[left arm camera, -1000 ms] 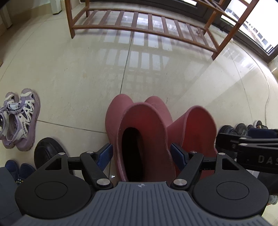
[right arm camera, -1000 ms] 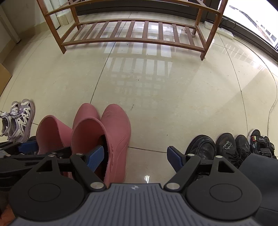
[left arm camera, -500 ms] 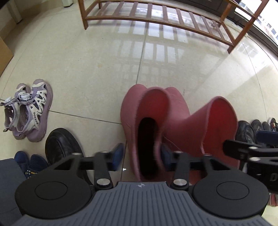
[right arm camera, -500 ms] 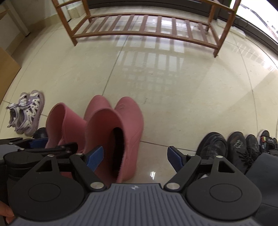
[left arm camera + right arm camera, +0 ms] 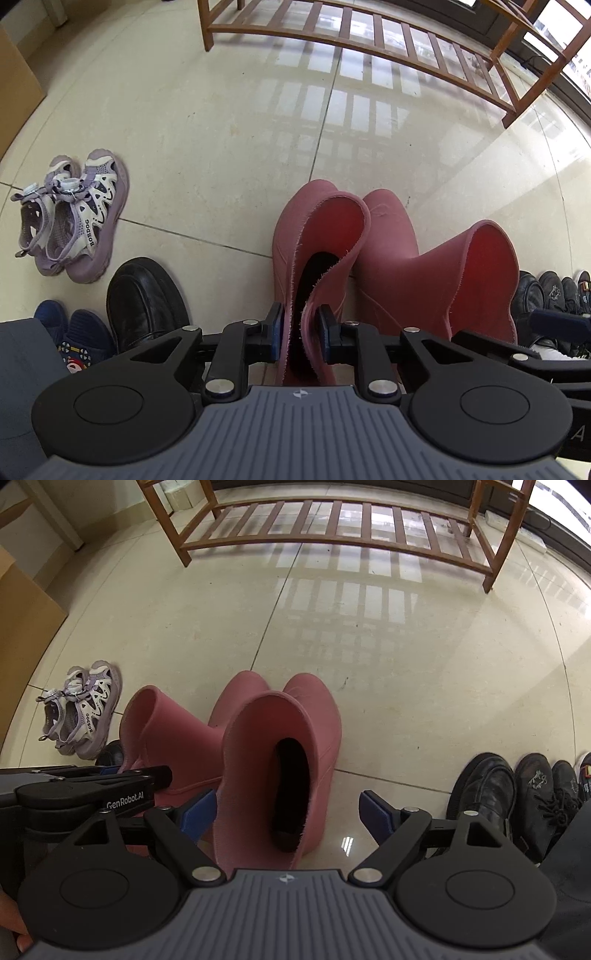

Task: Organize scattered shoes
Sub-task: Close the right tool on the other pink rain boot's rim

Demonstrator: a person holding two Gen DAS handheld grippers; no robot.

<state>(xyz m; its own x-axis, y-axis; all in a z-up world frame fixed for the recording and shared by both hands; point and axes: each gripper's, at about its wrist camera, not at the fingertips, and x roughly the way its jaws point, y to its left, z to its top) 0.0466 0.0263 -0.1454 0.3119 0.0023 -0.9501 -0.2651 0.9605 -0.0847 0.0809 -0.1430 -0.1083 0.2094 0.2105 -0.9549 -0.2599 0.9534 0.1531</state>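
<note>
Left gripper [image 5: 301,330] closing, pads pinching the collar of the left pink boot [image 5: 314,266]; right gripper [image 5: 286,812] spread and opening around the right pink boot [image 5: 280,771], not pressing. Wooden rack [image 5: 332,528] bare, well beyond both boots. Lilac sandals [image 5: 74,221], black shoes [image 5: 487,794] beside boots, apparently unsorted: barely begun.

left claw [image 5: 301,334] angled steeply down, jaws closing, pads pinching a pink rubber boot's cuff [image 5: 325,280]; right claw [image 5: 286,810] angled steeply down, jaws opening wide.
</note>
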